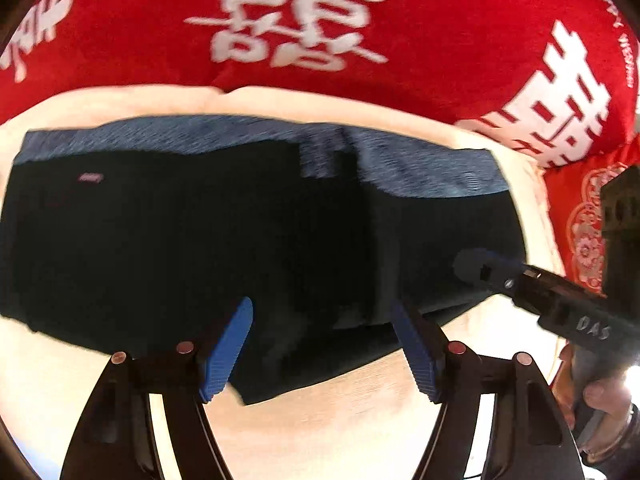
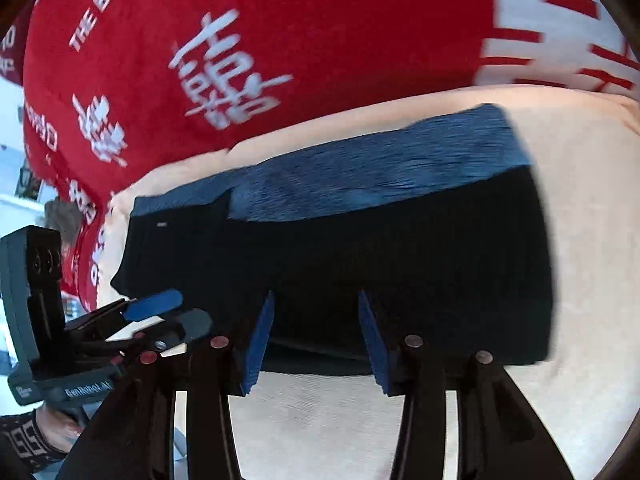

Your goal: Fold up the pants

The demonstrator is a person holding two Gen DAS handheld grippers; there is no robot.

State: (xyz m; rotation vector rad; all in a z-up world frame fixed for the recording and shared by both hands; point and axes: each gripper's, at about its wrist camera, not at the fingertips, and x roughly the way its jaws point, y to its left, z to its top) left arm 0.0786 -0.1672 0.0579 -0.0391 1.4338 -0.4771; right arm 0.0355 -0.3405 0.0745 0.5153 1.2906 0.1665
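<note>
Jaws of left gripper [image 1: 322, 344] stand apart w/ nothing between the pads, poised over the near hem of the folded pants [image 1: 240, 240]. Right gripper [image 2: 314, 344] likewise spread, empty, over the pants' near edge.

Pants lie flat on a cream sheet [image 1: 340, 408], blue waistband [image 1: 420, 172] on the far side. Bare sheet runs along the near edge and at both sides; red blanket [image 1: 140, 40] w/ white characters borders the far side.

Both views motion-blurred; fold layers in the dark cloth hard to make out. Right gripper's body cut off at frame edge in left view.

folded pants [image 1: 200, 240] lie on a cloth [image 1: 340, 412], blanket [image 1: 120, 32] behind.
</note>
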